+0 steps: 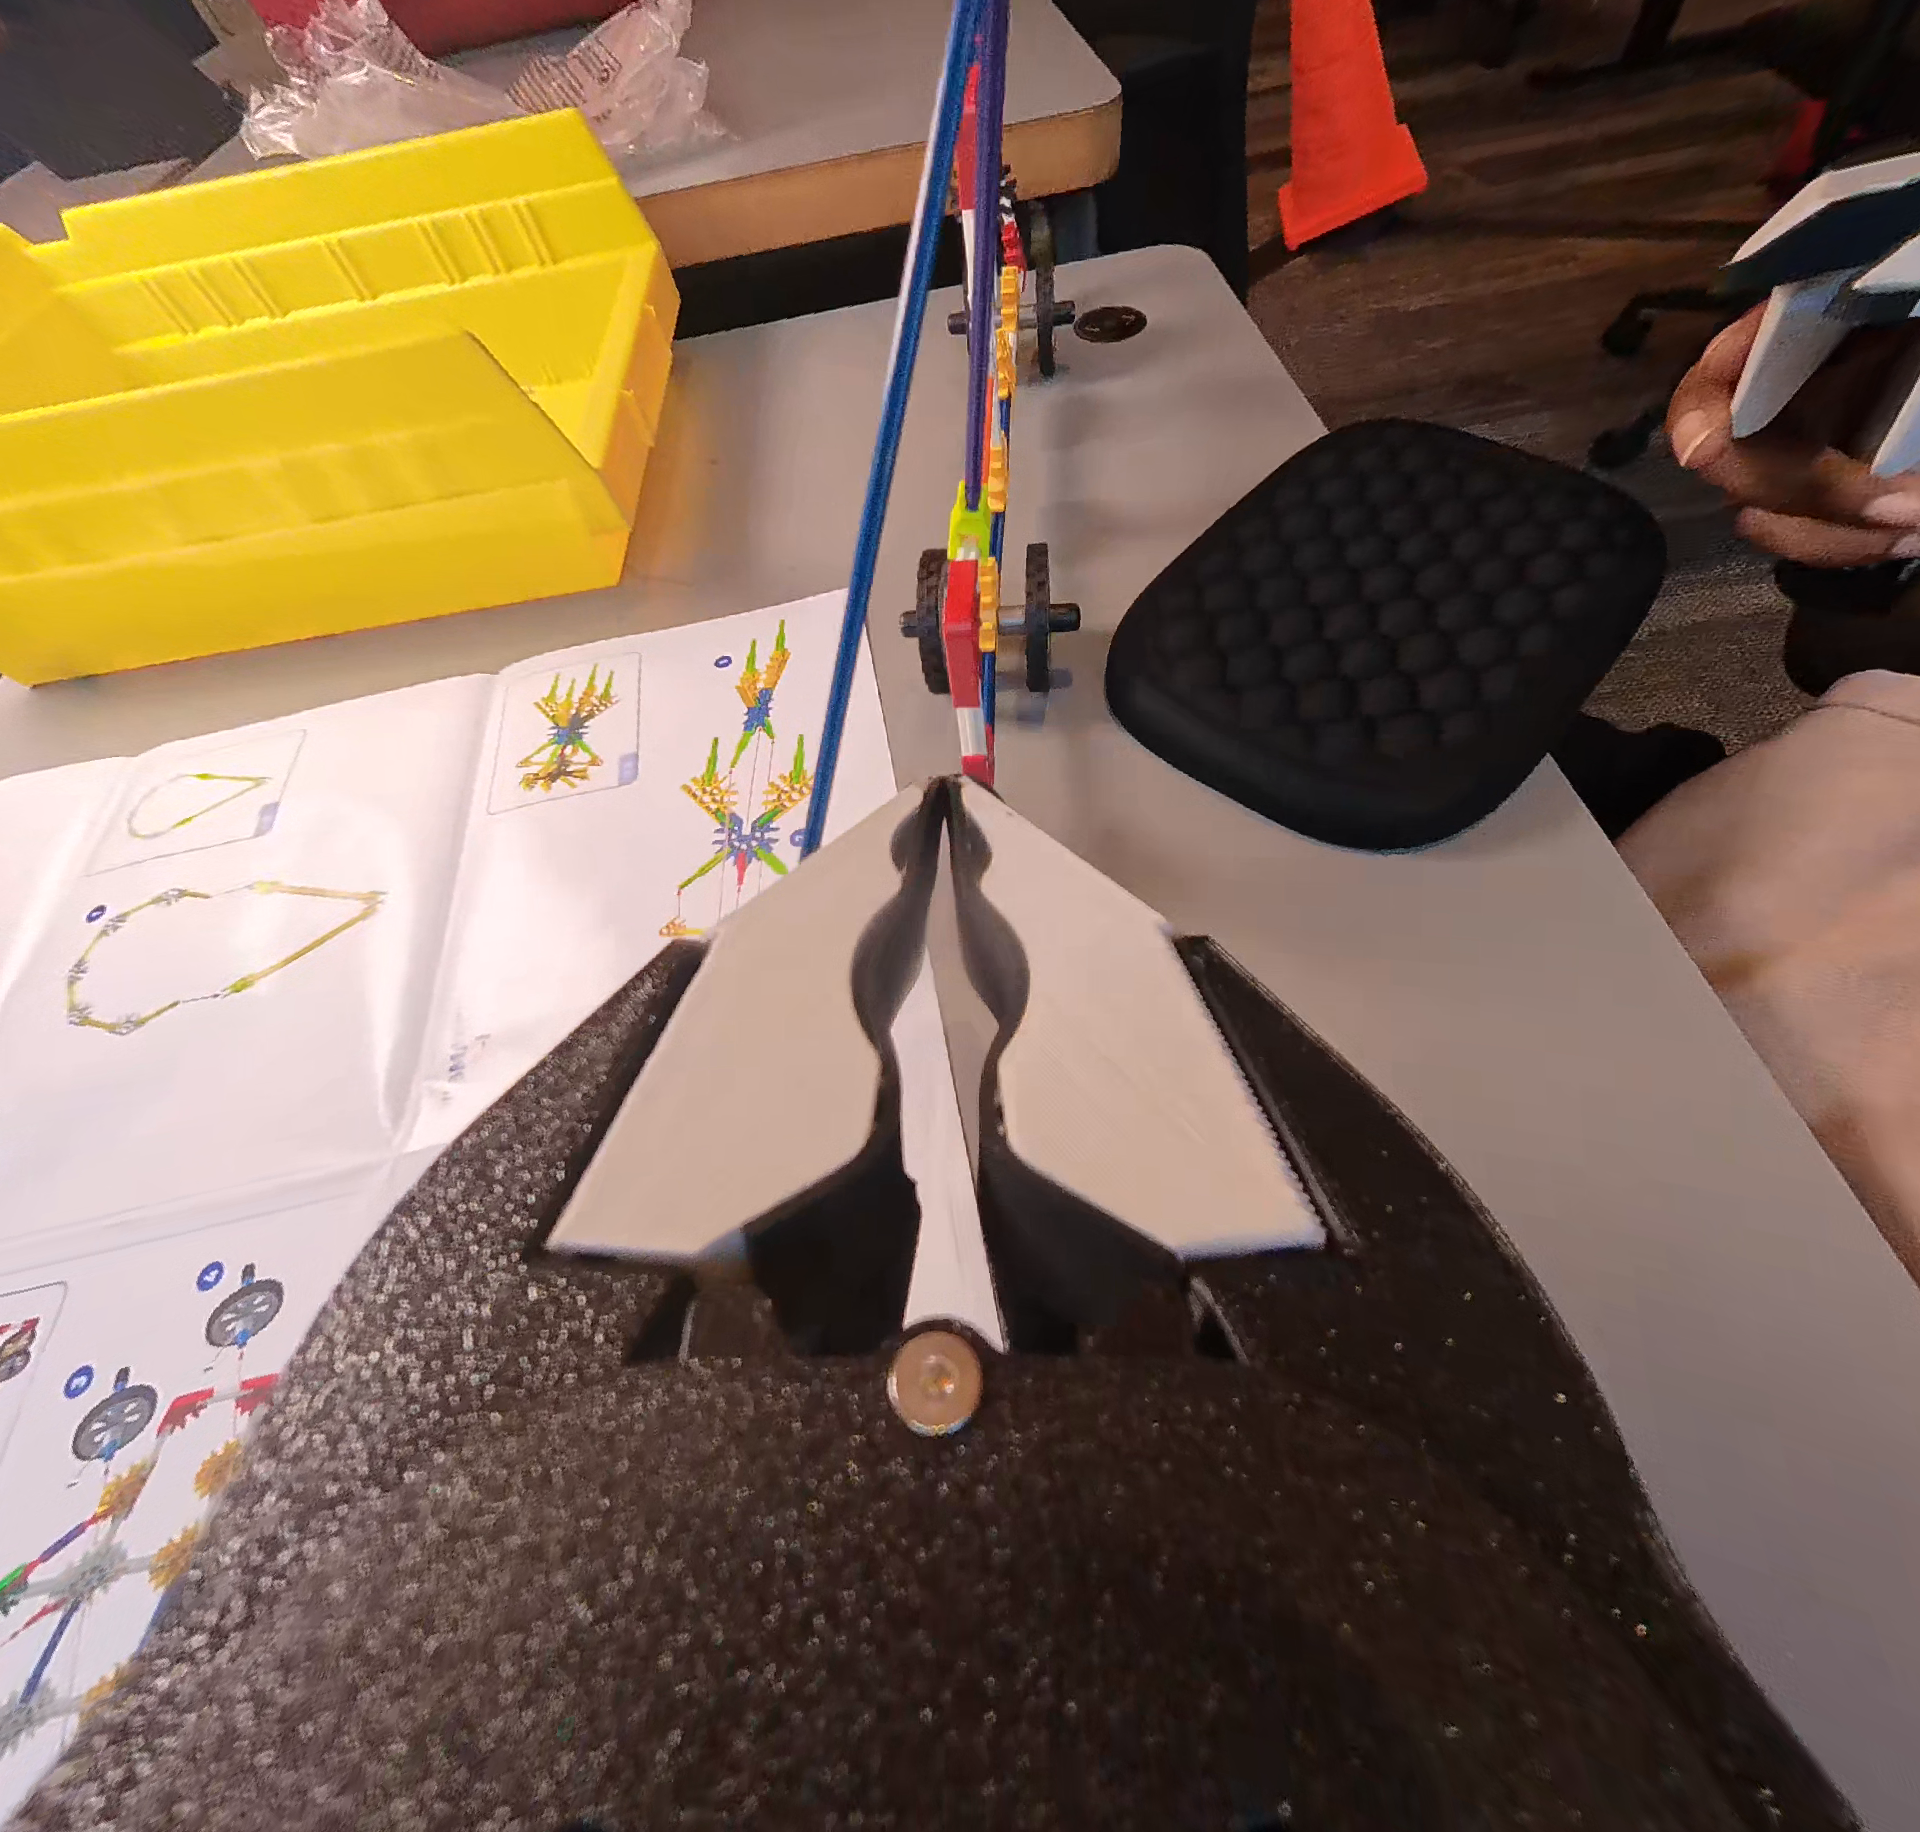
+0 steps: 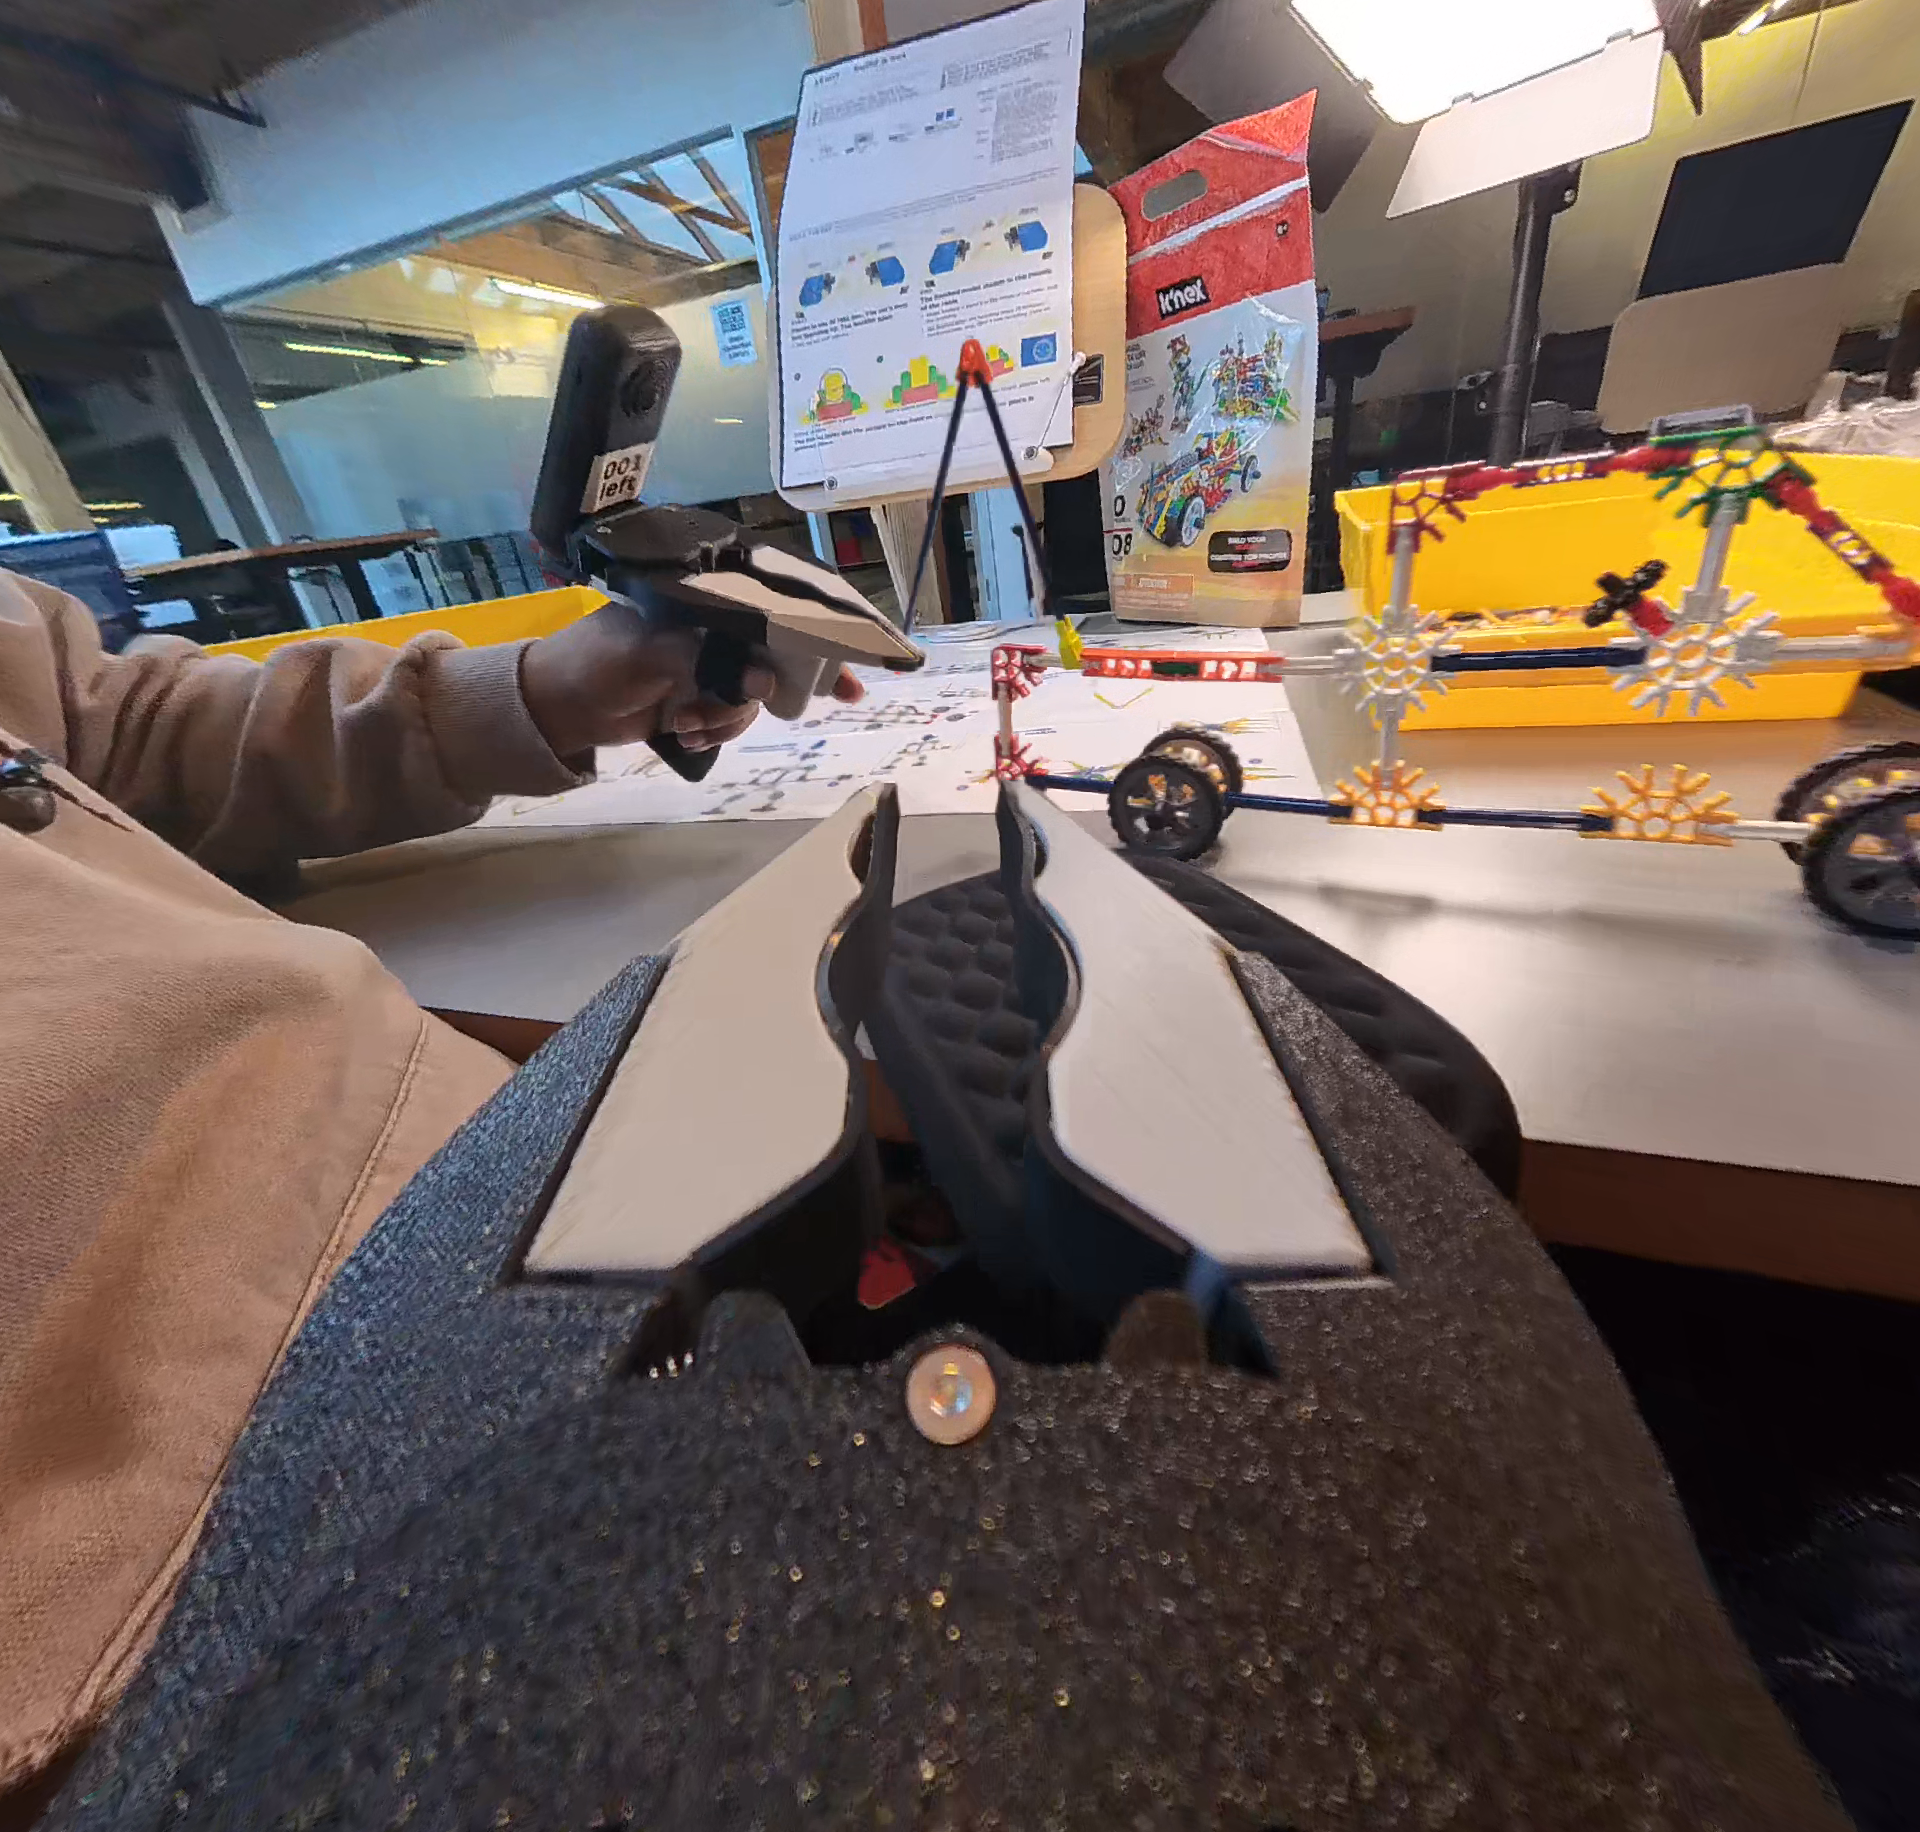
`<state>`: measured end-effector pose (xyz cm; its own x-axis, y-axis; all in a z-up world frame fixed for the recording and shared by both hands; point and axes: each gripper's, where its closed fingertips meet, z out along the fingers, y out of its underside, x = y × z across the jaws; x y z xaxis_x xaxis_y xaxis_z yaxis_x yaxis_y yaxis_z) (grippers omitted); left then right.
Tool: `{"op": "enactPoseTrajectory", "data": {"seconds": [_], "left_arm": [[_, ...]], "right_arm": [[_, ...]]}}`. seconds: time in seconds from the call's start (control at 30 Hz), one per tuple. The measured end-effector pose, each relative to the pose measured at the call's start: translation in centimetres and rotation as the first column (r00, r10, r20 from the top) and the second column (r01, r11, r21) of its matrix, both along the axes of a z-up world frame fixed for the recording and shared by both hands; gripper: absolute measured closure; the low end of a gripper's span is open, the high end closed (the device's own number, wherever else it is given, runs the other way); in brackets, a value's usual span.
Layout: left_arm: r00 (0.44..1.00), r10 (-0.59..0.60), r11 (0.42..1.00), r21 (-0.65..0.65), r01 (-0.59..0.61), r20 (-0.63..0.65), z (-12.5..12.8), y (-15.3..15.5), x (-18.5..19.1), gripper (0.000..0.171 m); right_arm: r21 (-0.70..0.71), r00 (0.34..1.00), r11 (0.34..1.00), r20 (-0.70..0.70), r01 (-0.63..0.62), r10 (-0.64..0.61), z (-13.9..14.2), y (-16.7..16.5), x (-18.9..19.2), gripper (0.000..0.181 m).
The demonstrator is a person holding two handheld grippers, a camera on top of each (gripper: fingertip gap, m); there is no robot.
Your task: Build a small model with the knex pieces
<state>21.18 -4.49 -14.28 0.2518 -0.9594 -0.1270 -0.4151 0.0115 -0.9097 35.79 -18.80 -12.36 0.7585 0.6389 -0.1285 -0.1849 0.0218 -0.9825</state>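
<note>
Toy car frame [image 2: 1455, 702] of coloured rods and wheels, standing on grey worktop [image 2: 1558, 1003], right of open instruction sheets [image 1: 312, 899]. Left tongs [image 1: 943, 790] pressed shut, tips just beside frame's near red-white end. Right tongs [image 2: 945, 806] parted, empty, over black dimpled pad [image 1: 1382, 629]. Yellow bins [image 1: 312, 380] far left.

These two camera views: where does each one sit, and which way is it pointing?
Left wrist view: on the left hand-held gripper, shut at the front end of the colourful rod-and-connector toy car; its fingers show.
Right wrist view: on the right hand-held gripper, open, low beside the table; a tan sleeve shows.
Shared: the car and black dimpled pad.
</note>
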Motion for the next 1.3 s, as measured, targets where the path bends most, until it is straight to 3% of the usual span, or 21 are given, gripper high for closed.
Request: {"op": "enactPoseTrajectory", "data": {"seconds": [0.23,0.33,0.5,0.6,0.73,0.87,0.97,1.07,1.17,1.3], "left_arm": [[0.997,0.074,0.997,-0.006,-0.074,-0.003,1.6,-0.3,-3.6,0.171],[0.993,0.12,0.993,-0.015,-0.119,0.023,3.3,-1.3,-5.6,0.152],[0.982,0.175,0.983,-0.076,-0.169,0.074,4.1,-4.8,-7.8,0.149],[0.981,0.182,0.978,-0.116,-0.173,0.066,1.9,-6.8,-6.7,0.146],[0.984,0.171,0.974,-0.162,-0.162,0.043,-0.1,-7.5,-2.9,0.143],[0.969,0.247,0.954,-0.178,-0.24,0.019,-1.8,-4.8,1.7,0.139],[0.944,0.329,0.93,-0.177,-0.322,0.009,-2.5,-1.3,4.3,0.134],[0.927,0.37,0.919,-0.172,-0.354,0.069,-1.2,1.0,6.2,0.138],[0.932,0.361,0.92,-0.165,-0.354,0.014,-1.6,1.7,7.0,0.162],[0.946,0.324,0.928,-0.191,-0.32,-0.011,-1.3,0.9,6.0,0.164]], "right_arm": [[0.023,0.997,0.997,0.001,-0.075,0.075,0.5,0.9,-1.3,0.164],[0.041,0.996,0.996,0.007,-0.085,0.085,1.1,1.4,-1.4,0.164],[0.104,1.0,0.994,-0.022,0.01,-0.008,2.3,2.9,0.2,0.164],[0.129,0.989,0.988,-0.128,0.084,-0.067,3.3,4.1,2.1,0.165],[0.121,0.97,0.989,-0.24,0.082,-0.051,4.4,4.8,3.9,0.166],[0.131,0.954,0.989,-0.299,0.069,-0.027,5.5,4.9,4.9,0.166],[0.137,0.962,0.987,-0.268,0.079,-0.039,5.6,4.8,5.2,0.166],[0.14,0.975,0.983,-0.203,0.119,-0.089,5.3,4.8,6.0,0.166],[0.132,0.976,0.98,-0.182,0.146,-0.121,4.9,4.7,6.9,0.166],[0.13,0.978,0.978,-0.152,0.166,-0.145,4.6,4.5,7.2,0.166]]}}
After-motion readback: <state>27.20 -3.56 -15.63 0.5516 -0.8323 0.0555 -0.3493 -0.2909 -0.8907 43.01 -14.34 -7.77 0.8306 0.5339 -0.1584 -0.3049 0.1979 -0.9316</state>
